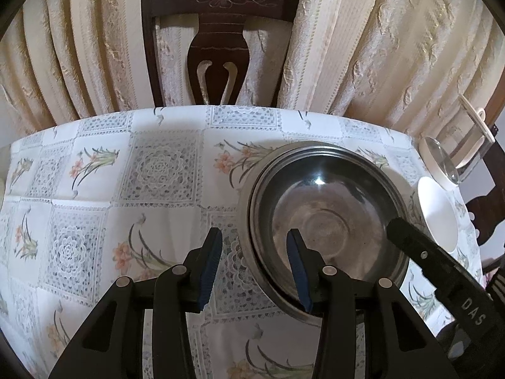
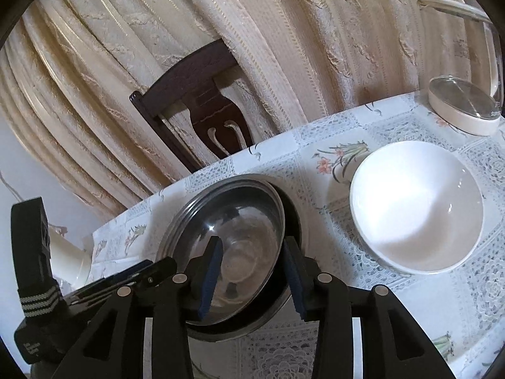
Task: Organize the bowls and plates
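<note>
Both your grippers are working the steel bowl (image 1: pixel 322 221), which sits right of centre in the left wrist view and low centre in the right wrist view, on the floral tablecloth (image 1: pixel 126 189). It looks like more than one steel bowl nested together, judging by the doubled rims, though you cannot be sure how many.

Your left gripper (image 1: pixel 255 268) has its fingers spread, one blue pad (image 1: pixel 211 268) outside the bowl's near wall and the other inside, straddling the rim without pinching it. Your right gripper (image 2: pixel 252 278) is spread too, one pad inside the bowl and one just past its right-hand rim, and no squeeze is visible there either.

The white bowl (image 2: pixel 416 208) waits in the right half of the right wrist view, near the steel one but not touching it. A glass kettle (image 2: pixel 464 107) stands at the upper right.

The step in hand appears to be taking hold of the steel bowl. Your next move calls for closing on the rim squarely; thin polished steel is likely to slip or tip if only one side bites.
</note>
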Available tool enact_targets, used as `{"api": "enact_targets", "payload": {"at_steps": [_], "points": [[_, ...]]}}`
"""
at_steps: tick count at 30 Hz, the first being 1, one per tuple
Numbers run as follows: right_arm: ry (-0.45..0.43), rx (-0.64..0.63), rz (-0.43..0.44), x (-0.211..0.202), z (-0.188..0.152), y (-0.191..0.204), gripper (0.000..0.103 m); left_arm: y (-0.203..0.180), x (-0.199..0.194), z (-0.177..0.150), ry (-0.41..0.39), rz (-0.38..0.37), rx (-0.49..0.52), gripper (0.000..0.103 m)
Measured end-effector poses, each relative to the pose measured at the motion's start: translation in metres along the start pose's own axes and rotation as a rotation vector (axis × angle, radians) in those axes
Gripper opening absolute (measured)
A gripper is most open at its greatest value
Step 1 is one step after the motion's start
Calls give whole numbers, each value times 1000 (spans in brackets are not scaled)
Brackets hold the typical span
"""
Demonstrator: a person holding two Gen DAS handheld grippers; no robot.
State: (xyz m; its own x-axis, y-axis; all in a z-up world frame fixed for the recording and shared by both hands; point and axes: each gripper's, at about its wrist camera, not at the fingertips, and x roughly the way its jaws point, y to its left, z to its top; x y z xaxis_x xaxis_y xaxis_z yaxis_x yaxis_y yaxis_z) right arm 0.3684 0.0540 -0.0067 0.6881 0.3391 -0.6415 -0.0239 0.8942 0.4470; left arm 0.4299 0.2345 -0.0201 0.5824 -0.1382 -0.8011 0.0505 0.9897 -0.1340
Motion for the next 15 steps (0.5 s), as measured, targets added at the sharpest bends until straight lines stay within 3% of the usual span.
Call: {"api": "enact_targets", "payload": {"at_steps": [3, 10, 15], "points": [[-13, -1, -4, -3, 1, 0, 49, 0, -1, -1, 1, 4, -2, 44], [-40, 13, 12, -15, 8, -3, 50, -3, -5, -1, 3, 10, -5, 44], [-95, 76, 4, -34, 26, -24, 52, -8, -10, -2, 1, 12, -2, 44]]}}
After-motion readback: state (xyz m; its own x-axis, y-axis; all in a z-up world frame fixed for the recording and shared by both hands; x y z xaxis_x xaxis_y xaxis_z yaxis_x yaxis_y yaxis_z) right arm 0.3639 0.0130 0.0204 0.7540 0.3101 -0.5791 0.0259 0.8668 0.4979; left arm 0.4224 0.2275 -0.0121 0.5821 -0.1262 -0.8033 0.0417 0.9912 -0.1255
